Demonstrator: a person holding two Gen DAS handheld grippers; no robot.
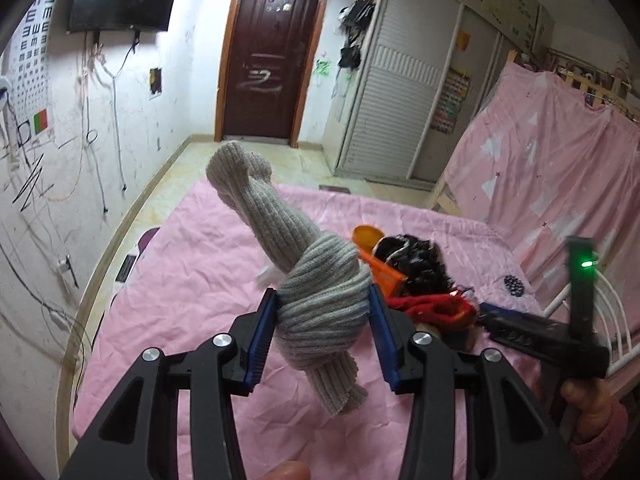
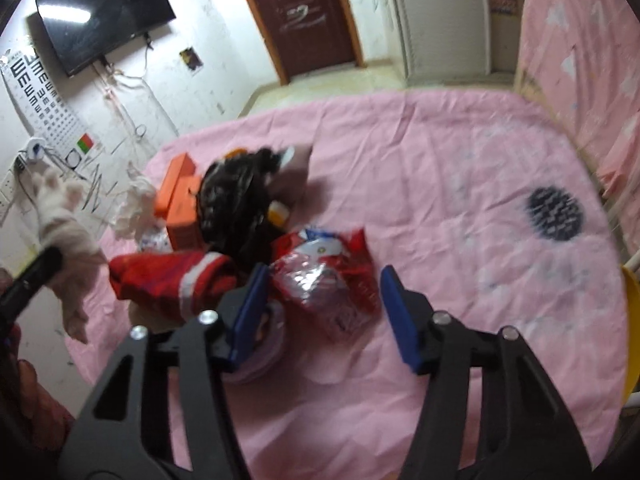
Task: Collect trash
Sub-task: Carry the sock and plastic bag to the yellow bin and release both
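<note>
Aloft, knotted sock point(image 1: 320, 304) clamped between left claw point(image 1: 323, 334) pads.

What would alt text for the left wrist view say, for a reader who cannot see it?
The left gripper is shut on a knotted beige ribbed knit sock, held above a bed with a pink wrinkled sheet. Behind it lies a pile with an orange box and a red garment; a dark brown door stands beyond.
</note>
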